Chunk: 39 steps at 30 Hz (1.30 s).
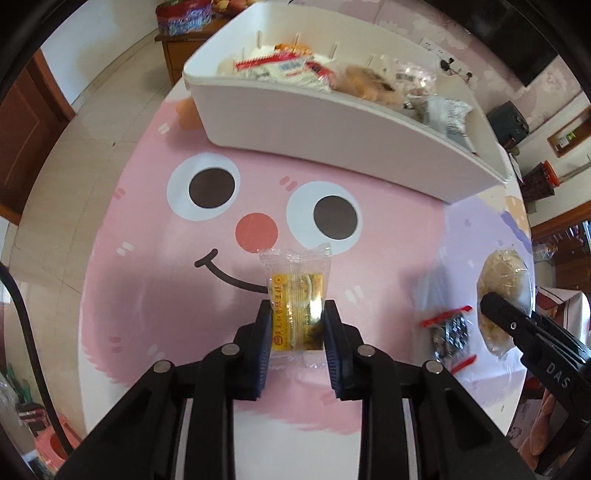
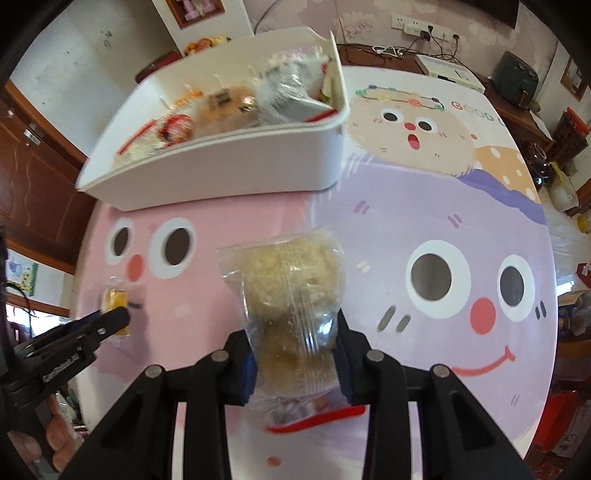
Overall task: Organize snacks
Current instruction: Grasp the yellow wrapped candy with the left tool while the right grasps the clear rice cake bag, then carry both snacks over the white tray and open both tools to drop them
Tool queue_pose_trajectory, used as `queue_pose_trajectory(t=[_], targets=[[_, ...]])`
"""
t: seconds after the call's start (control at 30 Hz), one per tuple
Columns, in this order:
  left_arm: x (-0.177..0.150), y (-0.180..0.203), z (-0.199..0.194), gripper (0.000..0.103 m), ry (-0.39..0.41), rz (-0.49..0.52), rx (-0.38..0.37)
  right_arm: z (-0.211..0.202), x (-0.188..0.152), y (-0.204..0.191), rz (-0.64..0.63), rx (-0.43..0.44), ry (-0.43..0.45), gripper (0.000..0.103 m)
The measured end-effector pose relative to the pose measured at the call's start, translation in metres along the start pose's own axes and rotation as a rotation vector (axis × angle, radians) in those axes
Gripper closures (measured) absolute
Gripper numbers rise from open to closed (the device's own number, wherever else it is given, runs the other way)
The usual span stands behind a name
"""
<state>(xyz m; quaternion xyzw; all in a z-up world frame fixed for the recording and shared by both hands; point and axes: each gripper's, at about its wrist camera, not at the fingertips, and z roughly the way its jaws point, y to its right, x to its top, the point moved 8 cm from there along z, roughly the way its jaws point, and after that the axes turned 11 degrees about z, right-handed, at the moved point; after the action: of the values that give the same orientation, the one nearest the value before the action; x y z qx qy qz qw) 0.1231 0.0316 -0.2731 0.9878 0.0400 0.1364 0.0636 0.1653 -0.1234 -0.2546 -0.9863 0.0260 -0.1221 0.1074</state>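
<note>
One white plastic bin (image 1: 332, 125) ahead of both grippers; one yellow-labelled clear packet (image 1: 297, 310), one pale crumbly pastry bag (image 2: 291, 295), one red-edged dark packet (image 1: 448, 332).

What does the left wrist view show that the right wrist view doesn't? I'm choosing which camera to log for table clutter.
Only the left wrist view shows the red-sealed dark snack packet lying whole on the table; in the right wrist view only its red edge peeks from under the held bag.

Only the right wrist view shows the purple cartoon face and the wall sockets.

Both show the white bin of snacks, the left gripper shut on the yellow packet, and the right gripper shut on the crumbly pastry bag.
</note>
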Motion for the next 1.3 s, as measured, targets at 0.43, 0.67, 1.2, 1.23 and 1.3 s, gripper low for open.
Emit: queue_pose_trajectory(t=[0.43, 0.67, 1.2, 1.23, 1.3], targets=[[0.075, -0.006, -0.113, 0.079, 0.214, 0.144, 0.076, -0.088, 0.019, -0.062, -0.016, 0.177, 0.128, 0.068], [0.14, -0.007, -0.176, 0.079, 0.365, 0.195, 0.111, -0.134, 0.065, -0.085, -0.027, 0.224, 0.253, 0.069], [0.257, -0.011, -0.239, 0.078, 0.517, 0.271, 0.132, -0.207, 0.175, -0.117, 0.03, 0.239, 0.486, 0.068], [0.262, -0.01, -0.236, 0.078, 0.514, 0.278, 0.132, -0.207, 0.179, -0.12, 0.027, 0.238, 0.49, 0.068], [0.27, -0.007, -0.228, 0.078, 0.503, 0.291, 0.132, -0.202, 0.187, -0.125, 0.022, 0.232, 0.489, 0.068]])
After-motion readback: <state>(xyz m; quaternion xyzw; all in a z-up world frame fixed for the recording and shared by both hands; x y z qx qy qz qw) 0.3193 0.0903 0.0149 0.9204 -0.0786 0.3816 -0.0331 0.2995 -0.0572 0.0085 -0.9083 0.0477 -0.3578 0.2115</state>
